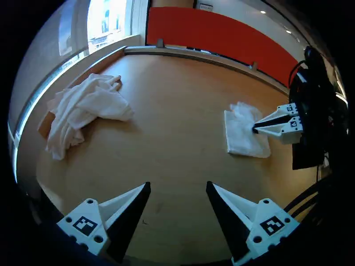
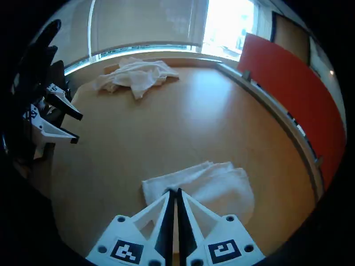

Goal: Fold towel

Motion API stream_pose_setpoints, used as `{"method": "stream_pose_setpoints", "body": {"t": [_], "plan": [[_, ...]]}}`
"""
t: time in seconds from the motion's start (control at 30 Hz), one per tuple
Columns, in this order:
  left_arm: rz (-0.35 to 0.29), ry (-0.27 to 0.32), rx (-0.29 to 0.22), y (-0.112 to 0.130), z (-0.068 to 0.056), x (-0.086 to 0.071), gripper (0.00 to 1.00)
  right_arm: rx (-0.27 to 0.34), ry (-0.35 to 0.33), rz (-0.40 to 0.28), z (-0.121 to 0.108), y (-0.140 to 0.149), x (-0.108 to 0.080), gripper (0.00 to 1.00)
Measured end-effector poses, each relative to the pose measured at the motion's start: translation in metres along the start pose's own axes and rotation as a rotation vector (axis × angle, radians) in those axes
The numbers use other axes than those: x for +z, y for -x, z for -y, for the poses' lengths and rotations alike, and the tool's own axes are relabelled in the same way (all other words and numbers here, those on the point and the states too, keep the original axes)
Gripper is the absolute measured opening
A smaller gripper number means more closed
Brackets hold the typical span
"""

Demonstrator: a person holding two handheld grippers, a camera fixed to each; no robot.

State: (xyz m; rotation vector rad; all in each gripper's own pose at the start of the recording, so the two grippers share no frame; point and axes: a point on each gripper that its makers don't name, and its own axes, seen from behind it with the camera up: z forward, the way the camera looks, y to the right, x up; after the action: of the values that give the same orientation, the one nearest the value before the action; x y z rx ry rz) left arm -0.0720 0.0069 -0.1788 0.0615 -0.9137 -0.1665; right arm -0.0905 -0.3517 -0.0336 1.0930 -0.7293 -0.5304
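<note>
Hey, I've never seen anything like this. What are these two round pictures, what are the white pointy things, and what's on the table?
No robot here: a person holds a pair of tongs in each hand, and a camera on each looks along its two fingers. The left gripper view rides on the left tongs, which stand wide open above the wooden table, holding nothing. The right gripper view rides on the right tongs, shut, tips at the edge of a folded white towel; whether cloth is pinched I cannot tell. Each camera also catches the other tongs off to one side. A crumpled heap of white towels lies farther off, by the window.
</note>
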Motion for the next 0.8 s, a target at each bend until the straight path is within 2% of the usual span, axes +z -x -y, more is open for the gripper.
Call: {"method": "stream_pose_setpoints", "body": {"t": [0.17, 0.43, 0.5, 0.73, 0.8], "plan": [[0.002, -0.004, -0.024, 0.005, 0.002, -0.001, 0.93, 0.033, -0.036, 0.042, 0.013, 0.013, 0.022, 0.04], [0.001, -0.008, -0.026, 0.005, 0.005, 0.000, 0.93, 0.047, -0.043, 0.044, 0.011, 0.013, 0.020, 0.08], [0.001, -0.007, -0.025, 0.004, 0.004, 0.000, 0.93, 0.049, -0.040, 0.042, 0.010, 0.012, 0.018, 0.16], [0.002, -0.005, -0.018, 0.003, 0.002, 0.000, 0.93, 0.063, 0.000, 0.029, 0.000, 0.012, 0.011, 0.60], [0.002, -0.004, -0.017, 0.002, 0.001, 0.000, 0.93, 0.072, 0.004, 0.027, -0.001, 0.013, 0.009, 0.68]]}}
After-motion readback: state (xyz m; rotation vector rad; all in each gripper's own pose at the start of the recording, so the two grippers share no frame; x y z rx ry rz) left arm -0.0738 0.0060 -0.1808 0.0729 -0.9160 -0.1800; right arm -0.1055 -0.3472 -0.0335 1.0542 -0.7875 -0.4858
